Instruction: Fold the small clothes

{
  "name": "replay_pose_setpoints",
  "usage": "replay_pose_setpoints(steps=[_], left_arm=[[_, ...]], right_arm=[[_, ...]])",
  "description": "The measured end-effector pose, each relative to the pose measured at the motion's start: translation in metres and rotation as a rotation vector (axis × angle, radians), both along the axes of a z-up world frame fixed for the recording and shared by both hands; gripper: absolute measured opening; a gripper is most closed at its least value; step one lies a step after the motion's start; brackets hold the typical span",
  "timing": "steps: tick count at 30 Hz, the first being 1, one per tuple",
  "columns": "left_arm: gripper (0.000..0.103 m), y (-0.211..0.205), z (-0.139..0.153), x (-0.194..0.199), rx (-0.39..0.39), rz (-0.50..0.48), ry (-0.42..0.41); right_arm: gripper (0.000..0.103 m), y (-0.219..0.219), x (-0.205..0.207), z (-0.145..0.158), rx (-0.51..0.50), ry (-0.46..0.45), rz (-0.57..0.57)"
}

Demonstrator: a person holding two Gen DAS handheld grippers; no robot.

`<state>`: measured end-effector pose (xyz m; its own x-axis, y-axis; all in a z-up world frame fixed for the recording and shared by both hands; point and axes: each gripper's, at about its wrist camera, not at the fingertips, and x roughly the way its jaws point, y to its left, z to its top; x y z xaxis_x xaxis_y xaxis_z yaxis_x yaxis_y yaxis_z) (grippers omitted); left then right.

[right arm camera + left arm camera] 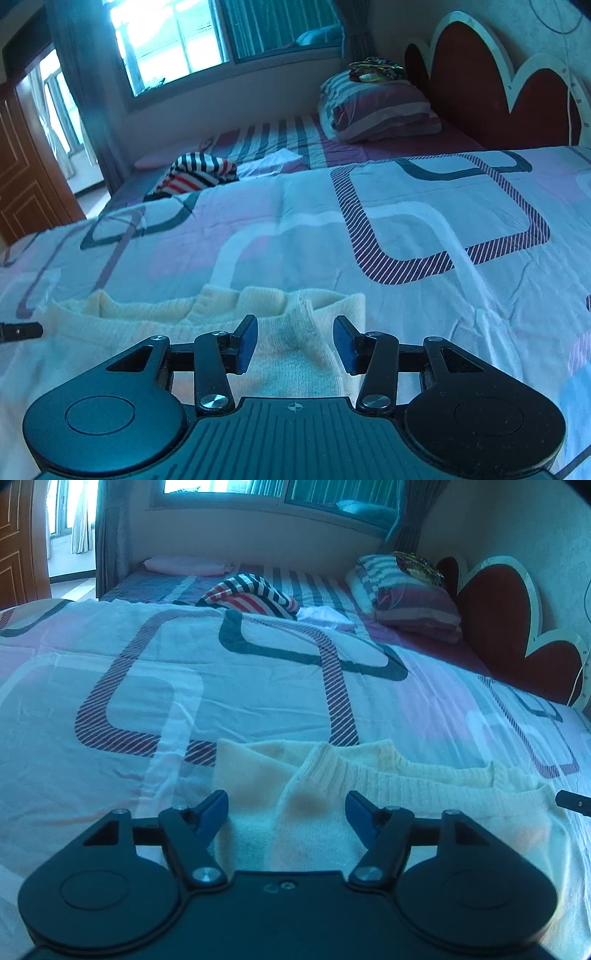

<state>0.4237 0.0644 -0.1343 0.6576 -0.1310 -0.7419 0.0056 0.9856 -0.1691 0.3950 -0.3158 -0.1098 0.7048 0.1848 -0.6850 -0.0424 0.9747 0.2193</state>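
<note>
Both grippers are hovering low over the cream sweater (pixel 369 786) lying flat on the patterned bedspread (pixel 166 672) — left gripper (pixel 286 812) and right gripper (pixel 294 341) fingers spread, gripping nothing.

A domestic bedroom. A wide bed (pixel 258 672) fills most of both views, covered by a quilt (pixel 424 206) printed with rounded-square outlines in dark and striped bands. At the head edge stands a scalloped red headboard (pixel 517 620) with a white border, against a pale wall. Striped pillows (pixel 410 598) lie stacked near the bed's far corner by the headboard, with a patterned bundle on top. A striped garment (pixel 251 596) and a flat pink pillow (pixel 184 565) lie toward the far edge. Behind the bed, a window (pixel 173 40) with curtains (pixel 110 535) admits daylight. A panelled wooden door (pixel 26 173) stands at the left.
</note>
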Motion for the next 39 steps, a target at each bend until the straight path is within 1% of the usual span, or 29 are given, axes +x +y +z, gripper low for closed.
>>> replay_pose_setpoints(steps=[2, 3, 4, 5, 6, 7, 8, 9, 10, 12, 14, 18, 21, 23, 24, 27, 29, 31, 32, 33, 34, 36, 38, 39], left_arm=[[0.06, -0.002, -0.004, 0.004, 0.003, -0.015, 0.008], [0.059, -0.003, -0.006, 0.005, 0.006, -0.022, 0.011], [0.054, -0.004, -0.007, 0.005, 0.006, -0.029, 0.009], [0.047, -0.004, -0.008, 0.005, 0.009, -0.038, 0.007], [0.042, -0.005, -0.008, 0.005, 0.012, -0.048, 0.004], [0.027, -0.006, -0.008, 0.004, 0.011, -0.056, 0.0], [0.014, -0.006, -0.007, 0.004, 0.005, -0.062, -0.002], [0.009, -0.006, -0.006, 0.004, 0.002, -0.064, -0.005], [0.002, -0.006, -0.005, 0.003, -0.007, -0.068, -0.011], [0.002, -0.006, -0.002, -0.001, -0.023, -0.067, -0.034], [0.002, -0.005, 0.005, -0.007, -0.03, -0.057, -0.08], [0.002, 0.0, 0.019, -0.011, -0.05, -0.011, -0.154], [0.002, 0.003, 0.022, -0.006, -0.071, 0.033, -0.175], [0.002, 0.003, 0.02, -0.002, -0.077, 0.043, -0.166], [0.002, 0.002, 0.018, 0.001, -0.066, 0.041, -0.159], [0.002, 0.0, 0.005, 0.007, -0.04, 0.054, -0.126], [0.002, 0.0, -0.001, 0.01, -0.036, 0.064, -0.112], [0.002, -0.003, -0.008, 0.011, -0.012, 0.062, -0.092], [0.003, -0.004, -0.011, 0.012, -0.004, 0.06, -0.077], [0.003, -0.004, -0.013, 0.011, 0.0, 0.058, -0.073], [0.007, -0.004, -0.013, 0.01, 0.008, 0.061, -0.075], [0.011, -0.005, -0.011, 0.01, 0.018, 0.064, -0.065], [0.027, -0.005, -0.008, 0.008, 0.039, 0.074, -0.065], [0.033, -0.005, -0.007, 0.006, 0.049, 0.079, -0.064]], right_arm=[[0.046, -0.002, 0.002, -0.006, -0.001, 0.009, -0.005], [0.046, -0.004, 0.003, -0.008, -0.001, 0.012, -0.01], [0.046, -0.007, 0.004, -0.01, 0.001, 0.017, -0.009], [0.046, -0.008, 0.005, -0.011, 0.0, 0.024, -0.006], [0.043, -0.008, 0.006, -0.012, 0.0, 0.028, -0.002], [0.022, -0.007, 0.006, -0.013, 0.003, 0.03, 0.013], [0.007, -0.005, 0.007, -0.014, 0.004, 0.038, 0.034], [0.007, -0.002, 0.008, -0.015, -0.008, 0.05, 0.051], [0.005, 0.001, 0.009, -0.016, -0.022, 0.052, 0.064], [0.002, 0.004, 0.009, -0.017, -0.031, 0.051, 0.089], [0.002, 0.006, 0.007, -0.014, -0.038, 0.02, 0.102], [0.002, 0.005, 0.003, 0.0, -0.043, -0.078, 0.061], [0.002, 0.004, 0.006, 0.008, -0.048, -0.128, 0.031], [0.002, 0.004, 0.011, 0.007, -0.034, -0.112, 0.041], [0.002, 0.003, 0.013, 0.004, -0.024, -0.103, 0.036], [0.002, 0.005, 0.019, -0.008, -0.073, -0.065, 0.01], [0.002, 0.005, 0.02, -0.016, -0.078, -0.051, -0.003], [0.002, 0.008, 0.022, -0.023, -0.095, -0.028, 0.003], [0.002, 0.009, 0.025, -0.028, -0.101, 0.005, 0.013], [0.002, 0.01, 0.026, -0.031, -0.104, 0.017, 0.017], [0.002, 0.01, 0.025, -0.031, -0.117, 0.006, 0.016], [0.002, 0.009, 0.024, -0.028, -0.125, 0.008, 0.021], [0.002, 0.007, 0.021, -0.023, -0.123, -0.007, 0.011], [0.002, 0.006, 0.018, -0.019, -0.123, -0.02, 0.002]])
